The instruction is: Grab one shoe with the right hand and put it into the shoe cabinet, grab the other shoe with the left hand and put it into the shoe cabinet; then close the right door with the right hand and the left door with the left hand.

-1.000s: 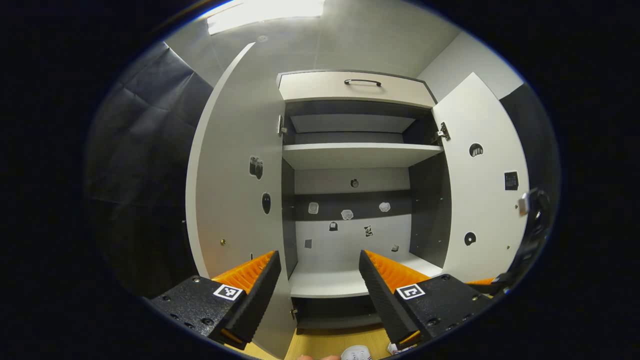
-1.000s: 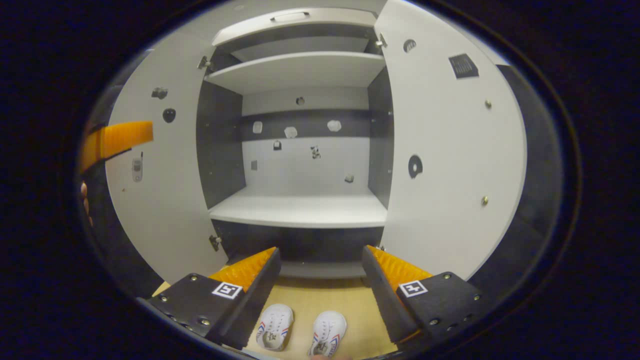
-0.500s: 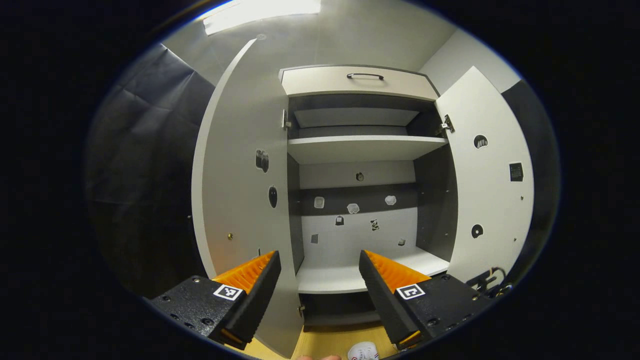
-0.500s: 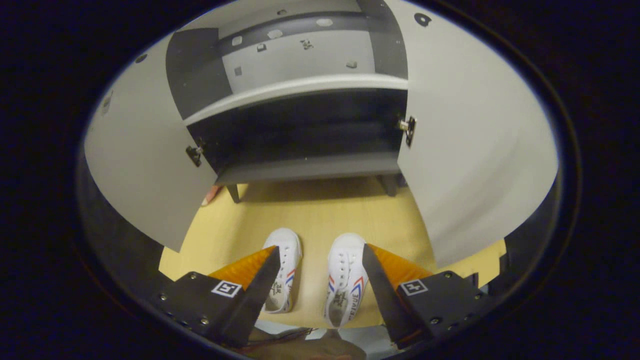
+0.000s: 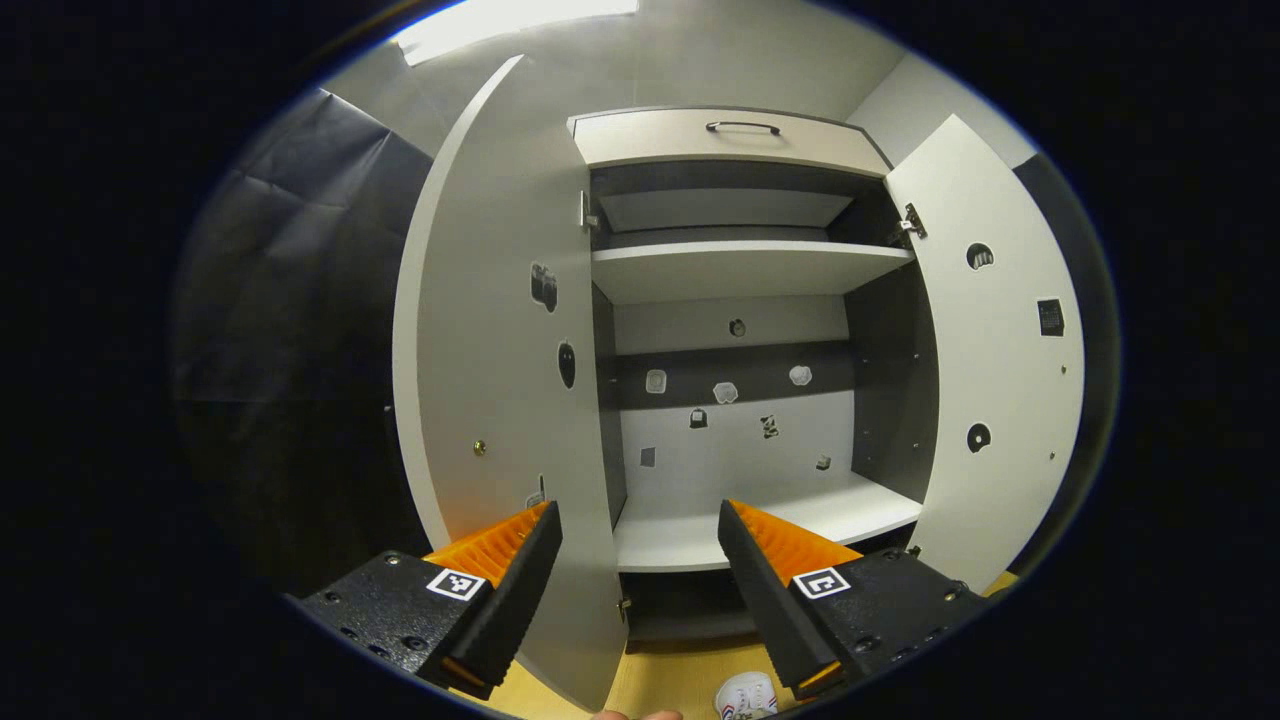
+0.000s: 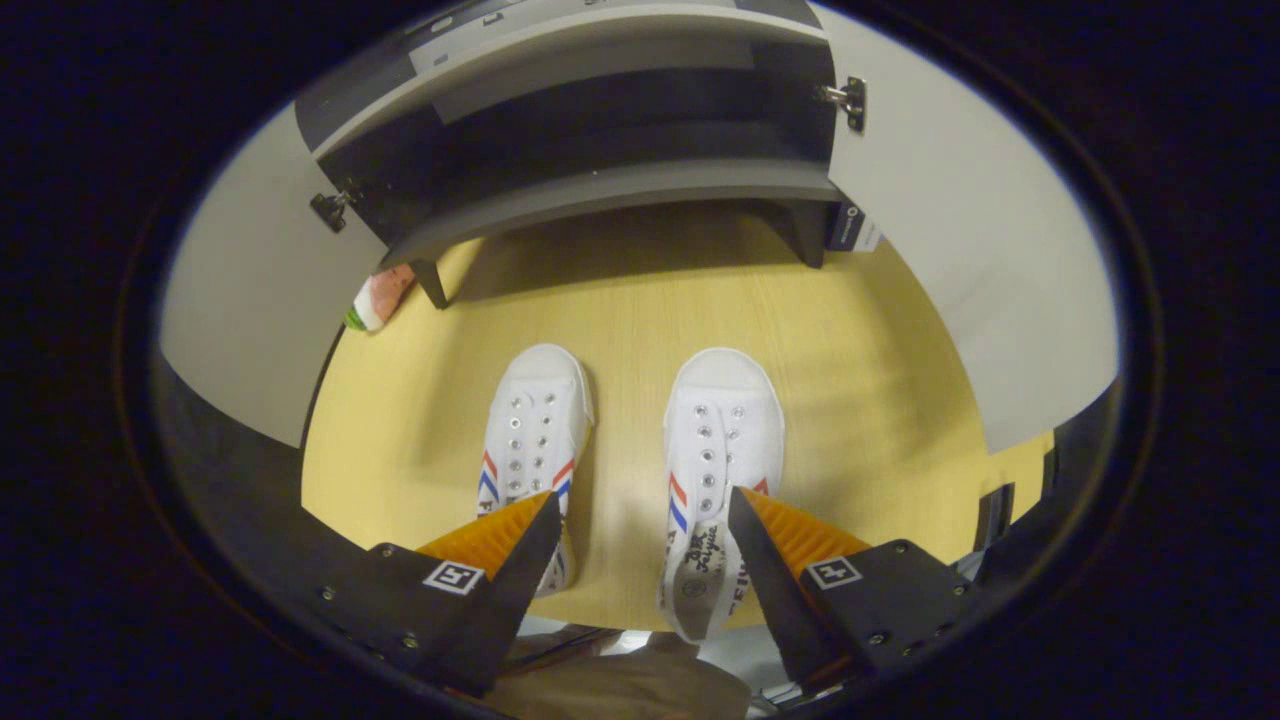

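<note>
Two shoes: both white canvas sneakers sit side by side on the yellow floor (image 6: 850, 400) before the cabinet, toes toward it; left-hand sneaker (image 6: 530, 440), right-hand sneaker (image 6: 720, 450).
Change: a second ago the right gripper (image 6: 640, 560) looked into the shelves; now it has tipped down and dropped close over the shoes.
Right gripper state: fingers spread wide, holding nothing, with the right-hand sneaker's heel end just by its right finger.
Left gripper (image 5: 640, 560): wide open and empty, held up facing the shoe cabinet (image 5: 730, 270), barely drifted.
Cabinet: left door (image 5: 500, 350) and right door (image 5: 1000, 350) both swung open, lower shelf (image 5: 750, 530) bare.
Meaning: the first grab looks about to start; neither shoe is lifted yet.
Next, I'd guess: line the fingers across the right-hand sneaker, then pinch.
</note>
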`<state>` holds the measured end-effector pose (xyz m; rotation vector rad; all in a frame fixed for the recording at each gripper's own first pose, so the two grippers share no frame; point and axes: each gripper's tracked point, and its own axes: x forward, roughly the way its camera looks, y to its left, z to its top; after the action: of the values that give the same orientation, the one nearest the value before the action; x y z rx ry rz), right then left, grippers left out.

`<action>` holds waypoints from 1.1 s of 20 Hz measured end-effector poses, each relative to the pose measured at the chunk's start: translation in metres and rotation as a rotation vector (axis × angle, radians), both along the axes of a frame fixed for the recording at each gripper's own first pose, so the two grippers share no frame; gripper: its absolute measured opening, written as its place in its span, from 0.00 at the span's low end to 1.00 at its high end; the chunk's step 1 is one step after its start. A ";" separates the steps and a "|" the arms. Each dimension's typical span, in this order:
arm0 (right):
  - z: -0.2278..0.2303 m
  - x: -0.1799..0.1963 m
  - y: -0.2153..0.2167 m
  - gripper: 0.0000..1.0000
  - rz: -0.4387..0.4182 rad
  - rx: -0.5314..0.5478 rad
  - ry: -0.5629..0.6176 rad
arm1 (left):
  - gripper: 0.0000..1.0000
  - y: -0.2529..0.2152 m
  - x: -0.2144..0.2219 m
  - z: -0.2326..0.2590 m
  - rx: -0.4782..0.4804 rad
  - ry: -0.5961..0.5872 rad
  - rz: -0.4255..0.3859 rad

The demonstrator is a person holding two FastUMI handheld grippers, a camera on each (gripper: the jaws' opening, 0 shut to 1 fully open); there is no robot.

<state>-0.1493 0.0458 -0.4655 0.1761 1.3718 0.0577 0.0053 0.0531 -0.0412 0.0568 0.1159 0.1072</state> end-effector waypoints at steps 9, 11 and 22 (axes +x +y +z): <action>-0.043 -0.023 0.003 0.83 -0.020 -0.002 0.167 | 0.95 0.002 0.005 -0.004 0.014 0.007 -0.011; -0.049 -0.026 0.001 0.82 -0.019 -0.022 0.183 | 0.95 0.000 0.007 -0.005 0.010 0.008 -0.014; -0.053 -0.023 -0.014 0.13 -0.019 -0.092 0.219 | 0.95 0.000 0.013 -0.012 -0.013 0.017 -0.014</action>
<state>-0.1720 0.0322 -0.5183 0.1207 1.5876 -0.0414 0.0183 0.0529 -0.0527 0.0456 0.1329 0.0925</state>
